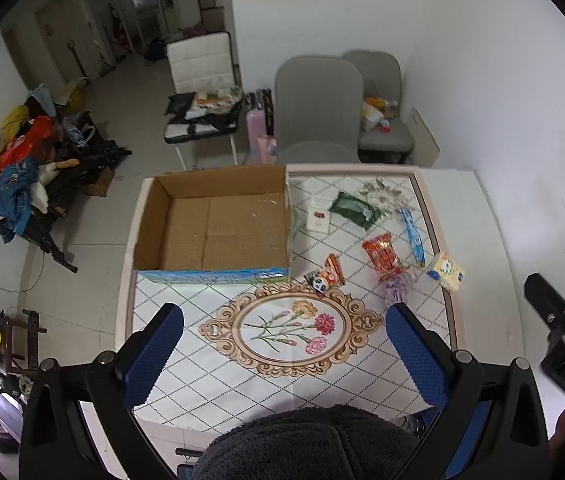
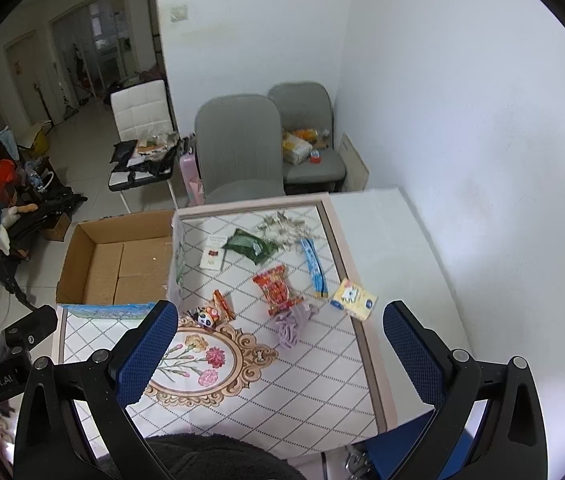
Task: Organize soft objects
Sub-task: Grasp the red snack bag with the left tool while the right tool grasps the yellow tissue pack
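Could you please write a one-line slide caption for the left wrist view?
Open left gripper above a tiled table, empty cardboard box beside scattered soft items.

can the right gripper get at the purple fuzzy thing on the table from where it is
Probably yes. The right gripper hangs open above the table, and the crumpled purple plush piece lies in the open just ahead between its fingers. Only the red patterned snack packet touches its far end; nothing covers it.

"DAS" on right gripper (image 1: 562, 320) body, "enRobot.AI" on left gripper (image 2: 6, 344) body, rest unreadable
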Demonstrator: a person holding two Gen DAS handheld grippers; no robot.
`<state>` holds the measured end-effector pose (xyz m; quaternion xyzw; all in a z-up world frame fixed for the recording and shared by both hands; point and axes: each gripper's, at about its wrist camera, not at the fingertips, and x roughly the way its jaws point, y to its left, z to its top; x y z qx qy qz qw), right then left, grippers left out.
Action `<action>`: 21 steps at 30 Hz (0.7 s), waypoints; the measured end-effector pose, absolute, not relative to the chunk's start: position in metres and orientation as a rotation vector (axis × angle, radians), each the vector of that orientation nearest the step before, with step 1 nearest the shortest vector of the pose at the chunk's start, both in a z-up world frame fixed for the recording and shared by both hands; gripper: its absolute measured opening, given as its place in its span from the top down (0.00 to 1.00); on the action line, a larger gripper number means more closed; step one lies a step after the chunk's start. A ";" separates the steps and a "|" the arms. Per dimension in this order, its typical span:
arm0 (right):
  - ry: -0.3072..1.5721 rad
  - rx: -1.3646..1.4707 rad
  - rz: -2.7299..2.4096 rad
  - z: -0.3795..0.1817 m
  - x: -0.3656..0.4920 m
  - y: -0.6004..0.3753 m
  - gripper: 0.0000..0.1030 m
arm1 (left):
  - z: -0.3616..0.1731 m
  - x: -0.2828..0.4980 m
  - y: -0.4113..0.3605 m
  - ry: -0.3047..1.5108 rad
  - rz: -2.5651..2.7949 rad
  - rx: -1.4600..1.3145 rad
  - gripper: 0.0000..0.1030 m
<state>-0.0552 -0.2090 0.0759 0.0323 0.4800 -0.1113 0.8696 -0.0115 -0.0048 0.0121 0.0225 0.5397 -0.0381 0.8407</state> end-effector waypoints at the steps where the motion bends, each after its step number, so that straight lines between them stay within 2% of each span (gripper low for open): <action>1: 1.016 0.088 -0.255 0.070 -0.052 -0.221 0.00 | 0.008 -0.007 -0.008 1.147 -0.087 0.054 0.00; 6: 1.101 0.166 -0.340 0.028 -0.035 -0.276 0.00 | -0.037 0.034 -0.041 1.240 -0.150 0.097 0.00; 12: 1.275 0.308 -0.371 -0.070 -0.008 -0.354 0.00 | -0.112 0.090 -0.097 1.383 -0.205 0.139 0.00; 17: 1.419 0.314 -0.425 -0.158 0.028 -0.415 0.00 | -0.170 0.137 -0.155 1.504 -0.241 0.144 0.00; 21: 1.500 0.382 -0.427 -0.219 0.063 -0.456 0.00 | -0.233 0.173 -0.202 1.642 -0.255 0.144 0.00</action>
